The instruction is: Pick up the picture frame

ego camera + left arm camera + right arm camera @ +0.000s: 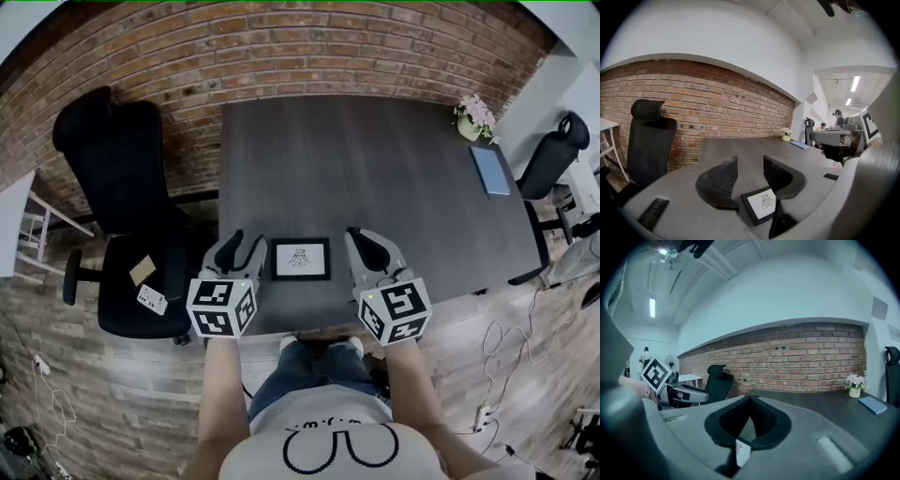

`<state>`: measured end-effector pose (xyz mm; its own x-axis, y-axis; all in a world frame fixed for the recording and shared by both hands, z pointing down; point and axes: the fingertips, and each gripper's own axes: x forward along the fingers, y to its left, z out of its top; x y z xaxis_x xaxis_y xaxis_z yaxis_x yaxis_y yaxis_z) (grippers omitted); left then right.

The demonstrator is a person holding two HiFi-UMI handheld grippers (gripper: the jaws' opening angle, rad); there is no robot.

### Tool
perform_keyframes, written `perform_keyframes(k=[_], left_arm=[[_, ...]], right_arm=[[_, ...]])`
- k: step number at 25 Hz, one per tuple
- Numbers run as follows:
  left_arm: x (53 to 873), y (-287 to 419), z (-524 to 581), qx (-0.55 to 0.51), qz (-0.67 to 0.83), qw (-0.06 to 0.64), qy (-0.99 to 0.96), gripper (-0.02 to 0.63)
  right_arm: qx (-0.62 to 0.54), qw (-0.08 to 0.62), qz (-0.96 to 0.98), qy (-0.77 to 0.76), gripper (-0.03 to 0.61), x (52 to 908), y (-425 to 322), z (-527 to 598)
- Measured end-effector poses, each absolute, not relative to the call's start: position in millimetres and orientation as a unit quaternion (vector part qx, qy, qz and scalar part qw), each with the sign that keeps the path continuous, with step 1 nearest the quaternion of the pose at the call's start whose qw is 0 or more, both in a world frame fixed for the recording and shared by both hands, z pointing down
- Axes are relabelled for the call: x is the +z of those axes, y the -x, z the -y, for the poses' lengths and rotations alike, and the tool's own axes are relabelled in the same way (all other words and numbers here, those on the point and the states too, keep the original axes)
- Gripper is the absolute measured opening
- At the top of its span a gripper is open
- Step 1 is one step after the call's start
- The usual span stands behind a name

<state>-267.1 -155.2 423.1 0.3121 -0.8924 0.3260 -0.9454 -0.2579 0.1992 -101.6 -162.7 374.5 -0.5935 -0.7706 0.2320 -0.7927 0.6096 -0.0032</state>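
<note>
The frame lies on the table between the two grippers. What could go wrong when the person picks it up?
1. The frame lies flat on the table, so jaws may slip off its thin edge or scrape the top.
2. It sits near the table's front edge; a push from the open left gripper could slide it off.
3. The right gripper is shut and cannot grip before it opens.

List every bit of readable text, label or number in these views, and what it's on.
No text is readable.
Picture frame: line drawing only, no legible lettering.
Cubes on left gripper and right gripper: square coded patterns, not text.
Shirt: small print above the graphic, too blurred.
White item on the chair seat: marks too small.
</note>
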Motion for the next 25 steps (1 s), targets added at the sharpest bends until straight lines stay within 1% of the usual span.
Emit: perform_keyframes(k=[4,12,13,15,17,19,25], left_arm=[[435.9,266.1,157.6,0.074,0.575,0.187,-0.793,0.162],[470.8,258.0,163.1,0.094,0.574,0.225,-0.781,0.152],[475.8,257.6,163.8,0.098,0.574,0.23,-0.78,0.152],[485.8,257.5,165.2,0.105,0.575,0.24,-0.775,0.152],[495.0,256.0,166.1,0.112,0.576,0.249,-0.771,0.152],[503.4,253.3,166.2,0.12,0.576,0.256,-0.767,0.152],[532.5,245.5,168.0,0.145,0.576,0.282,-0.753,0.152]], right_arm=[[0.059,0.118,0.883,-0.45,0.0,385.6,102.4,161.7],[0.088,0.147,0.867,-0.467,0.002,418.0,89.4,175.6],[0.097,0.149,0.867,-0.466,0.041,422.8,88.7,178.5],[0.114,0.15,0.866,-0.464,0.158,432.3,87.7,184.4],[0.124,0.154,0.862,-0.467,0.214,441.1,83.6,189.6],[0.129,0.163,0.859,-0.467,0.229,449.3,79.2,192.6],[0.152,0.175,0.859,-0.456,0.229,473.4,74.6,196.8]])
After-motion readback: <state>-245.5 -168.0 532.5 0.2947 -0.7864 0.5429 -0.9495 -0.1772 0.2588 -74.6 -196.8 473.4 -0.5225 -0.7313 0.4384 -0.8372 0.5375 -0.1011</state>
